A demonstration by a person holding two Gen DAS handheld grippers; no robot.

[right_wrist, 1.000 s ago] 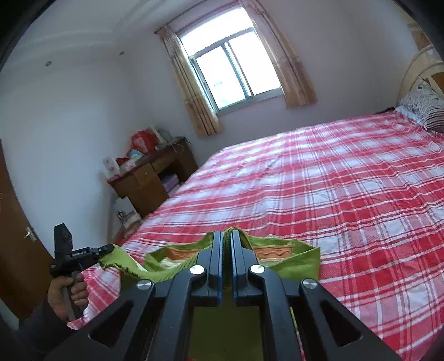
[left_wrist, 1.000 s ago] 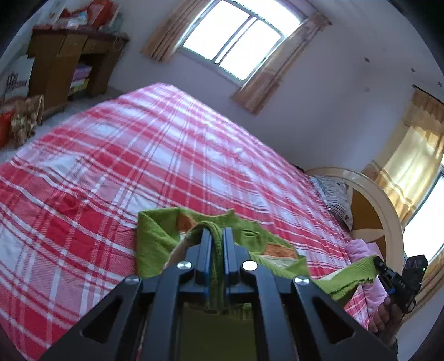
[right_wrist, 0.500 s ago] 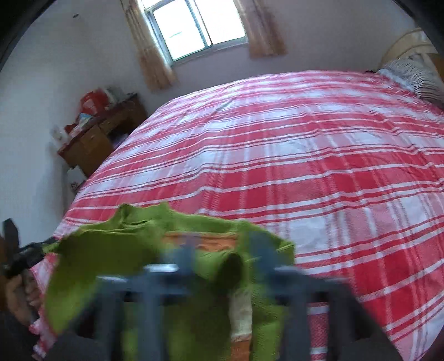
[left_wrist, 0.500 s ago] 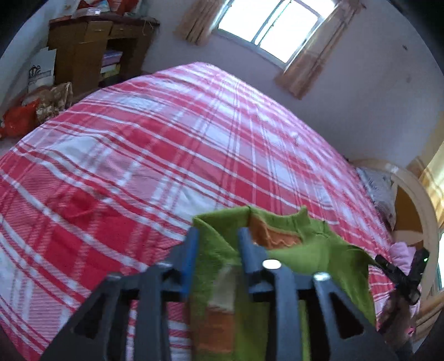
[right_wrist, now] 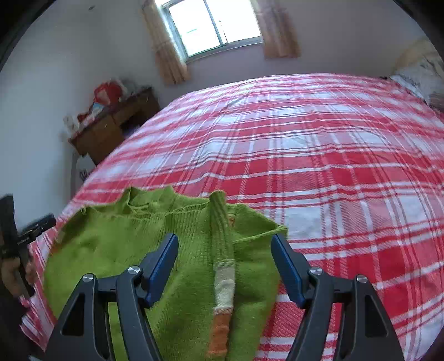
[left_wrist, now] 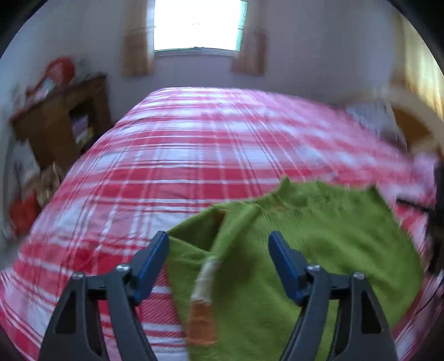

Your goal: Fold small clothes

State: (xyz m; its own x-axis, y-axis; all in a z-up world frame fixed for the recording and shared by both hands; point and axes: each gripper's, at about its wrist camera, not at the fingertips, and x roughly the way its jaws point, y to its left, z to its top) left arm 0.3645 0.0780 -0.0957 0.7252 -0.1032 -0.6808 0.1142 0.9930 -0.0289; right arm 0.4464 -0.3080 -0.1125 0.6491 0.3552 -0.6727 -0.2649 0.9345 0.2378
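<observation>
Left gripper (left_wrist: 218, 241): jaws spread wide, nothing between the blue pads (left_wrist: 155, 258), poised over the near left part of the sweater
Right gripper (right_wrist: 224, 244): jaws wide apart too, gripping nothing, blue pads (right_wrist: 163, 263) either side of the folded sleeve
Sweater (right_wrist: 116, 250): green knit, lying flat on the bed at its near edge, neck opening pointing away toward the window
Sleeve (right_wrist: 222, 266): folded across the body, running toward the camera, cuff banded white then orange
Sweater from the left view (left_wrist: 319, 244): spread on the bedspread, a little blurred, sleeve cuff (left_wrist: 204, 305) showing white and orange between the pads
Bedspread (right_wrist: 319, 155): red and white plaid, covering the whole bed
Other gripper seen from the right view (right_wrist: 30, 230): dark, at the far left edge beside the sweater, its jaws too small to judge
Desk (right_wrist: 111, 125): brown wood against the wall, red bag on top
Window (right_wrist: 213, 25): bright, tan curtains each side
Pillow (right_wrist: 416, 77): at the far right end of the bed
</observation>
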